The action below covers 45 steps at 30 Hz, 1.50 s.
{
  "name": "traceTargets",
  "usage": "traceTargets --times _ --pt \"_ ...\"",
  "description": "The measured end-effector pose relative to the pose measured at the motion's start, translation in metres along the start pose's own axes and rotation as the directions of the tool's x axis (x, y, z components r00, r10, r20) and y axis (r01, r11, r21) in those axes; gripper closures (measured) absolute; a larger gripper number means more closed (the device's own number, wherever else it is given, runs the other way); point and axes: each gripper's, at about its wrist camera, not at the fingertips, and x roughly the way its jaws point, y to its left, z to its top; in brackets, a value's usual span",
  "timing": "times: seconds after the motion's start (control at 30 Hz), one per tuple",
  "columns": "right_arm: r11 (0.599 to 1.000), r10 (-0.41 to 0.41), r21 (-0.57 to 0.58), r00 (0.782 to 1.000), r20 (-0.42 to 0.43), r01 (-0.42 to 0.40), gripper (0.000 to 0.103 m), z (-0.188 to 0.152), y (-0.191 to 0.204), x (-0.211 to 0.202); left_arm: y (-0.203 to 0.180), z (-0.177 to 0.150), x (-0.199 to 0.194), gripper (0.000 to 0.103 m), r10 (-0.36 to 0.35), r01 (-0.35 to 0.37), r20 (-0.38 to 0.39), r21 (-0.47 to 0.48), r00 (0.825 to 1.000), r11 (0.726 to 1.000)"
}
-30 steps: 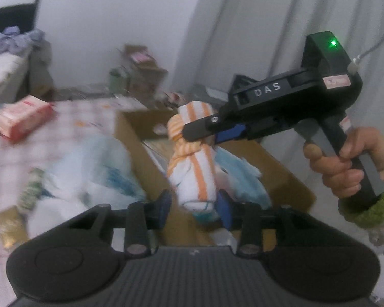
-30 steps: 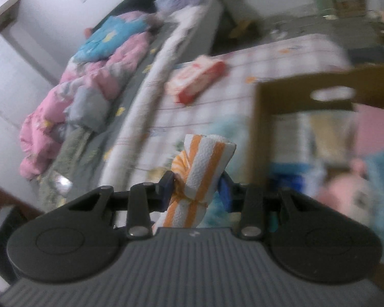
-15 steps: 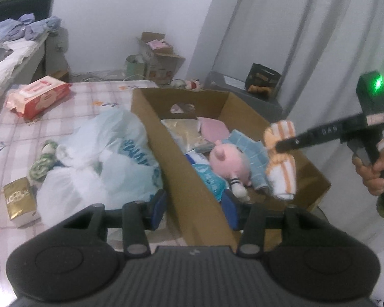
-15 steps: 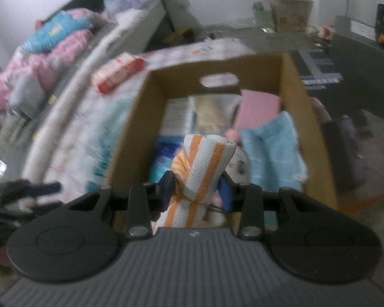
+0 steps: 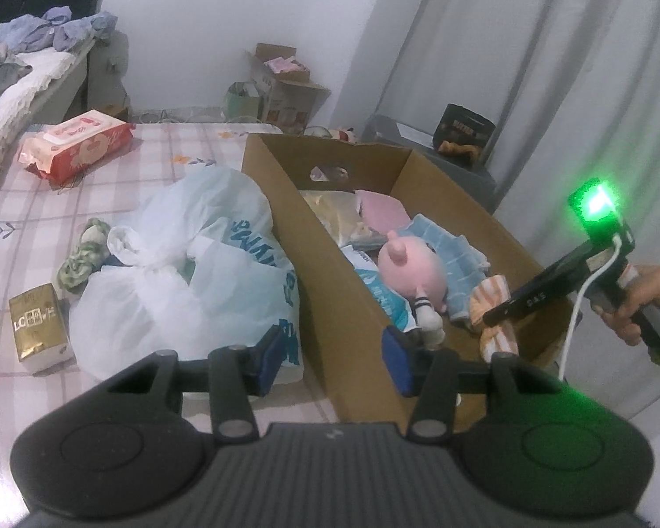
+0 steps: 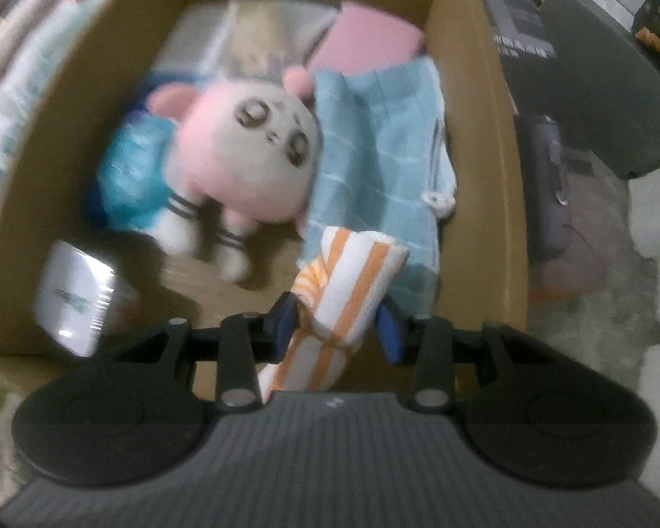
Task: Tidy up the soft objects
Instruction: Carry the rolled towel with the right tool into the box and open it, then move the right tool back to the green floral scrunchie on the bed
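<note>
An orange-and-white striped rolled towel [image 6: 347, 281] is pinched between the blue pads of my right gripper [image 6: 339, 321], which points steeply down into the cardboard box [image 6: 475, 132]. The left wrist view shows this towel [image 5: 495, 336] hanging low at the box's near right corner, under the right gripper [image 5: 493, 319]. A pink plush toy [image 6: 242, 154] and a light blue checked cloth [image 6: 383, 154] lie inside the box. My left gripper [image 5: 334, 361] hovers over the near wall of the box [image 5: 330, 264]; its jaws are opening and nothing is between them.
On the checked bedspread left of the box lie a white plastic bag [image 5: 189, 264], a green knotted cloth [image 5: 81, 259], a gold packet [image 5: 37, 325] and a red wipes pack [image 5: 79, 145]. A white packet [image 6: 75, 299] and a blue pack [image 6: 132, 171] sit in the box.
The towel left my left gripper's jaws, which then spread wider. My right gripper carried it right, over the box, tipped down and sank into the near end.
</note>
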Motion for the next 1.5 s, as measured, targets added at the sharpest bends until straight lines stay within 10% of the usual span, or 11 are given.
traceTargets --times 0.23,0.5,0.87,1.07,1.2,1.5 --pt "0.997 -0.073 -0.041 0.997 -0.014 0.072 0.043 0.006 0.017 0.003 0.009 -0.001 -0.001 0.046 0.024 -0.024 0.000 -0.003 1.000 1.000" --pt "0.995 0.037 0.081 0.975 0.221 -0.056 0.031 0.013 0.023 -0.057 0.023 -0.012 -0.016 0.039 0.075 -0.075 0.014 0.030 0.997 0.997" --pt "0.788 0.497 0.067 0.697 0.516 -0.612 0.028 0.011 0.106 -0.091 0.071 -0.032 -0.042 0.038 0.195 -0.194 0.024 -0.039 0.980 0.980" --pt "0.697 0.606 0.033 0.612 0.508 -0.717 0.029 0.040 0.167 -0.066 0.101 -0.038 -0.046 0.038 0.255 -0.251 0.030 -0.099 0.966 0.963" --pt "0.720 0.630 -0.014 0.646 0.432 -0.693 0.031 0.070 0.213 -0.059 0.121 -0.032 -0.043 0.038 0.308 -0.302 0.040 -0.121 0.950 0.946" --pt "0.865 0.488 -0.271 0.831 0.267 -0.421 0.031 0.175 0.307 -0.053 0.172 -0.013 -0.003 0.038 0.399 -0.402 -0.054 -0.156 0.915 0.902"
